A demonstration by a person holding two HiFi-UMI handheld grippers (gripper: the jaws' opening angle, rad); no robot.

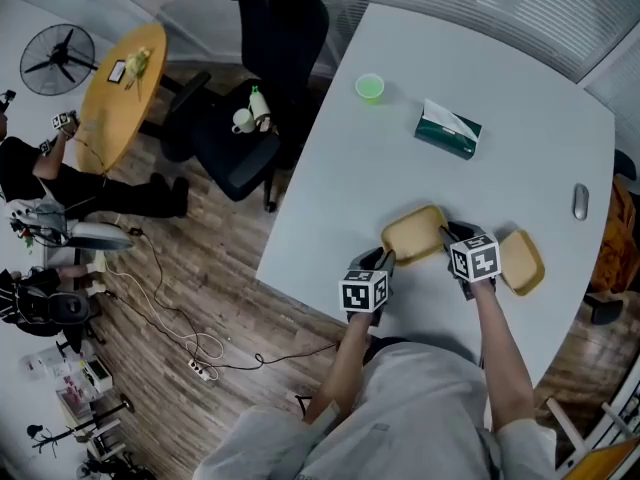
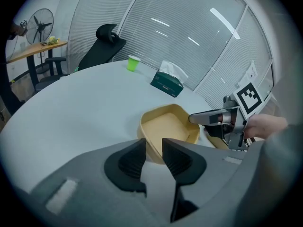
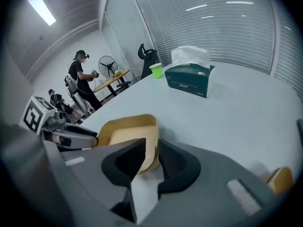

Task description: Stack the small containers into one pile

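Two jaws of the right gripper (image 3: 150,148) stand a little apart and seem to pinch the thin side wall of a yellow container (image 3: 125,129). The left gripper (image 2: 154,148) has the opposite wall between its half-open jaws, but they do not press on it. I think two grips would keep it flat for lifting. It sits by the near edge of the desk (image 1: 500,168). A second container (image 1: 522,261) waits nearer the right edge, likely the pile's base.

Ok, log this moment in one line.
left hand-held gripper: open at tray | right hand-held gripper: shut on tray | second tray: apart
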